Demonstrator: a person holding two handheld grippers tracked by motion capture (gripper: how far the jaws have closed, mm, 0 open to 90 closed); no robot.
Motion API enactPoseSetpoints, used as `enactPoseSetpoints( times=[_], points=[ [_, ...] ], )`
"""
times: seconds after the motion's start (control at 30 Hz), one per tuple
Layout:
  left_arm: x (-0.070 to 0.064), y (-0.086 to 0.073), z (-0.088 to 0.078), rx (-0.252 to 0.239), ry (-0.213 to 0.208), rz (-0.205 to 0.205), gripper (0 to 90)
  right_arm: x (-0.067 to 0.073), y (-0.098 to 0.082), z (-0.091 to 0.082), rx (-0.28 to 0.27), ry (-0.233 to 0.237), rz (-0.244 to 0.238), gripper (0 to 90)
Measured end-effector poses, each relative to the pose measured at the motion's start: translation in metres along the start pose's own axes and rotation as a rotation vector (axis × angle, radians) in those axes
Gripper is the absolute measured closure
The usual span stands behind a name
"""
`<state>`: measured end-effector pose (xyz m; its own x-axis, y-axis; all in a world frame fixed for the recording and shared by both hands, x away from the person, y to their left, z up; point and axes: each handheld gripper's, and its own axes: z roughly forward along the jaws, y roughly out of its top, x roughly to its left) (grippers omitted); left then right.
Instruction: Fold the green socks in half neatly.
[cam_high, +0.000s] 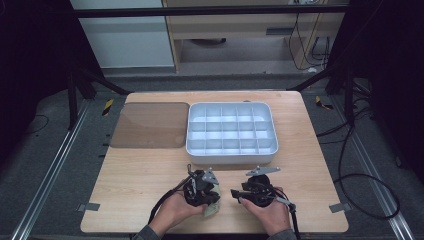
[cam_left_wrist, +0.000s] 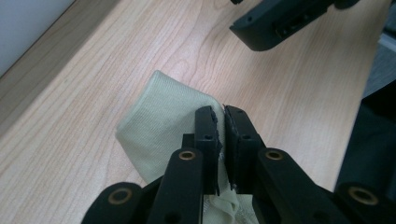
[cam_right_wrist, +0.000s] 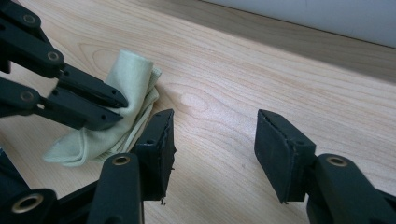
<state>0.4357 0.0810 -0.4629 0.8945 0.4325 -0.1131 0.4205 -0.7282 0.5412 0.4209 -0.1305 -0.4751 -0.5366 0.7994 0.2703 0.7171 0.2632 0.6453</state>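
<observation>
We note a white compartment tray (cam_high: 231, 155) at the far middle of the wooden table (cam_high: 135, 172). A brown translucent lid (cam_high: 149, 125) lies flat just beside it, to its left.

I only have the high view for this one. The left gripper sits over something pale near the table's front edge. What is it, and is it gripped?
Observer: It is a pale green sock, and the left gripper has its jaws shut on a fold of it.
Operator: Is the right gripper on it too?
Observer: No. The right gripper has its jaws apart over bare table, with the sock beside its left jaw.
Operator: Is the sock off the table?
Observer: Its lower part lies on the wood; the pinched fold stands up.
</observation>
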Motion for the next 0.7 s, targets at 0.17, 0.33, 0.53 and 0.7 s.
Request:
enactPoseSetpoints(
  times=[0.17,0.33,0.53,0.7],
  points=[
    [0.003,-0.001,0.000,-0.019,-0.021,-0.028,81.0,0.000,0.000,0.001,-0.001,0.000,-0.002,47.8],
    [0.005,-0.002,-0.015,-0.036,0.008,-0.034,71.0,0.001,0.002,-0.002,-0.009,0.000,0.001,47.8],
    [0.003,-0.005,-0.026,-0.046,0.024,-0.027,64.0,0.003,0.004,-0.002,-0.011,0.002,-0.005,47.6],
    [0.000,-0.006,-0.031,-0.054,0.026,-0.020,60.4,0.004,0.005,-0.002,-0.011,0.001,-0.007,47.4]
  ],
)
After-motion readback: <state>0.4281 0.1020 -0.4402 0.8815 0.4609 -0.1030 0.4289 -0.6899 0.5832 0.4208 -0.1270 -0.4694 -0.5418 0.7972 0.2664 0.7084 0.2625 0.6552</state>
